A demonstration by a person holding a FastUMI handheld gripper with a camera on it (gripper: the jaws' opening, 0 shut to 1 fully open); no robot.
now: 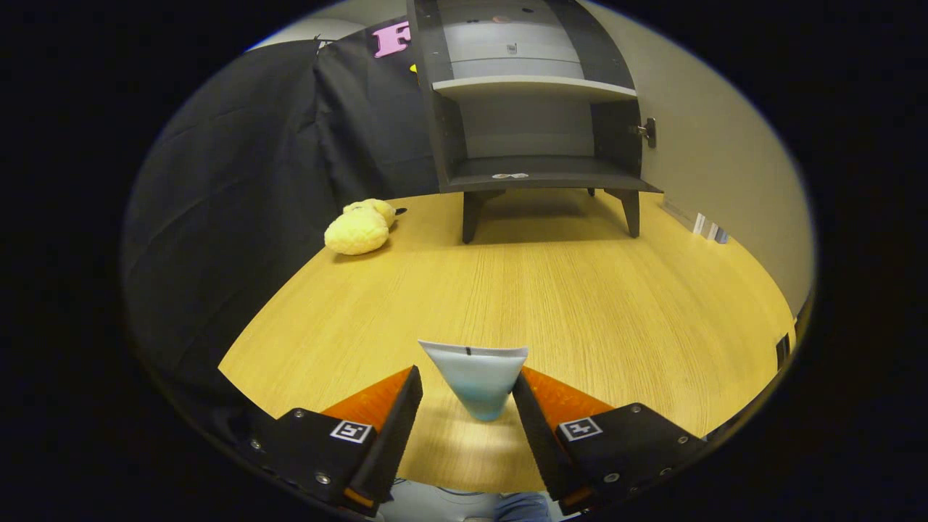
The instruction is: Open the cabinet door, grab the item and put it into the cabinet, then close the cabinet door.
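Wooden table (507, 290) against black cloth, beige wall (710, 167).

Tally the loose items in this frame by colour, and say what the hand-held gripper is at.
Yellow: 1, plush toy on the table, beside the open cabinet.
Pale blue: 1, tapered item between the hand-held gripper fingers; whether they press it is unclear.
Total: 2

The tongs (467, 395) end in two wedge-shaped fingers on blocky black housings. Each housing carries a square black-and-white marker and small silver screws. Below them shows a bit of blue denim (523, 505) the person wears.
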